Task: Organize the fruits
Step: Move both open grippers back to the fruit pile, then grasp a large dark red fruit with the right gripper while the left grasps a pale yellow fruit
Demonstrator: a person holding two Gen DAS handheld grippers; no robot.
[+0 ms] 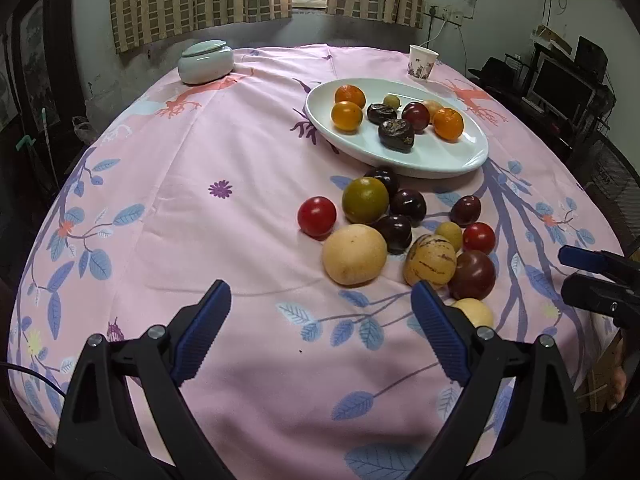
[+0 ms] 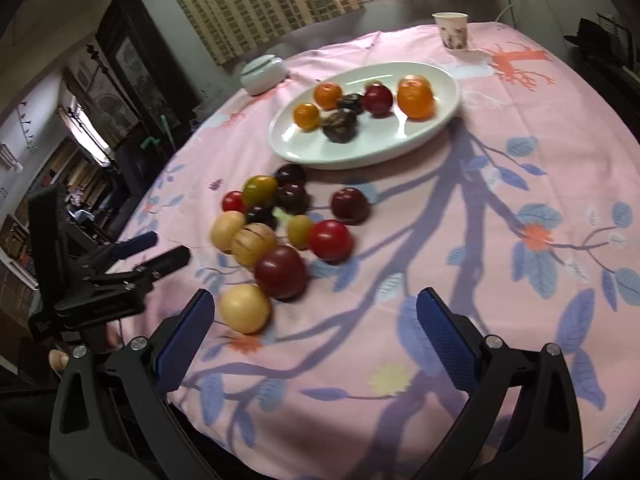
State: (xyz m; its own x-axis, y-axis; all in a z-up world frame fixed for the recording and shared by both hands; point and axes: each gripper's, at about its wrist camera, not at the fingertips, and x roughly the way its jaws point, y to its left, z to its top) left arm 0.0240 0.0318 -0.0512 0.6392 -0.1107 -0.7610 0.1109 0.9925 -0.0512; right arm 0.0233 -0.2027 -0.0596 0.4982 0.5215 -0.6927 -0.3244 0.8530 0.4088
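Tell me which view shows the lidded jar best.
The left wrist view: the jar is large and sharp, and its lid is clear. In the right wrist view the jar is smaller, slightly blurred and farther away.

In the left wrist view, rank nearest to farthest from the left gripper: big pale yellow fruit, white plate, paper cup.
From the left gripper:
1. Big pale yellow fruit, just ahead, in the loose pile.
2. White plate, beyond the pile, right of centre.
3. Paper cup, far edge, behind the plate.

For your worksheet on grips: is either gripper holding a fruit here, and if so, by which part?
Nothing is held. The left gripper and right gripper both stand open over the tablecloth, nothing between their fingers.
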